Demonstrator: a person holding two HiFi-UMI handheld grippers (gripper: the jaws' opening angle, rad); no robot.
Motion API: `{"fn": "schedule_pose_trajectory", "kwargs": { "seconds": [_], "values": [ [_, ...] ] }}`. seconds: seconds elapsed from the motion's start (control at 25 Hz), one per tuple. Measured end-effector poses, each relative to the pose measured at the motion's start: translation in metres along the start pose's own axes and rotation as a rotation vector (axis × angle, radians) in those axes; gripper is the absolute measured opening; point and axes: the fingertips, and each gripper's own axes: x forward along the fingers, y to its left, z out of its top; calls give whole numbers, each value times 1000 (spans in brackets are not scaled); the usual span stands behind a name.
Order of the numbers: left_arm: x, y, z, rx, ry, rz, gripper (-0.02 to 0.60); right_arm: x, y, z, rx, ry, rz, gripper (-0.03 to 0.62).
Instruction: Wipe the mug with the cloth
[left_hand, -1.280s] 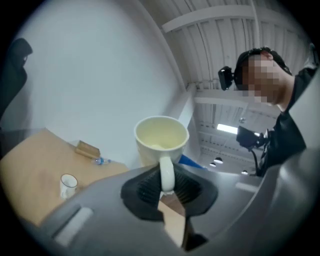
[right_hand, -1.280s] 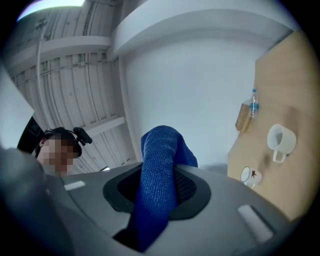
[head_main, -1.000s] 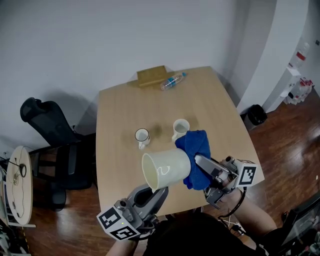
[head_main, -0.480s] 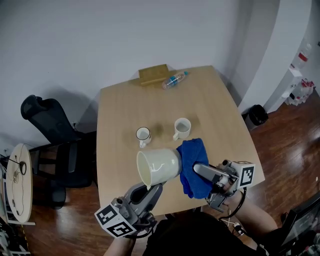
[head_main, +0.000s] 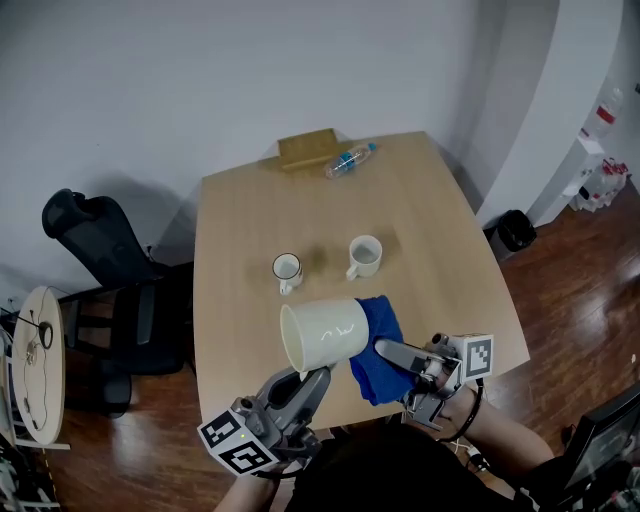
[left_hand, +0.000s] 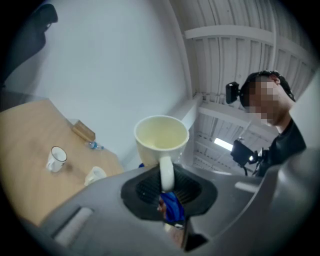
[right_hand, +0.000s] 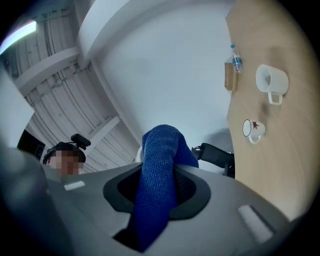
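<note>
My left gripper (head_main: 318, 374) is shut on the handle of a large cream mug (head_main: 324, 335), held above the table's near edge with its mouth turned left. In the left gripper view the mug (left_hand: 161, 139) rises from the jaws by its handle, and blue cloth shows below it. My right gripper (head_main: 385, 349) is shut on a blue cloth (head_main: 376, 346), which lies against the mug's right side. The right gripper view shows the cloth (right_hand: 159, 175) bunched between the jaws and standing up past them.
On the wooden table (head_main: 440, 230) stand a small white enamel cup (head_main: 287, 270) and a white mug (head_main: 364, 256). A wooden block (head_main: 306, 149) and a plastic bottle (head_main: 347, 160) lie at the far edge. A black office chair (head_main: 100, 270) is to the left.
The right gripper and the cloth have come down and nearer along the mug's right side, with the wrist rolled. The mug has sunk slightly and turned a little.
</note>
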Motion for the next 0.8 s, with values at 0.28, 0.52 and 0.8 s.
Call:
{"fn": "schedule_pose_trajectory", "kwargs": {
  "seconds": [0.28, 0.52, 0.8],
  "values": [
    [-20, 40, -5, 34, 21, 204, 38, -7, 36, 36, -77, -88, 68, 107],
    [-61, 122, -39, 345, 242, 553, 38, -53, -23, 82, -612, 0, -499, 107],
    [-89, 176, -120, 416, 511, 666, 38, -124, -141, 44, -1072, 471, -1051, 107]
  ]
}}
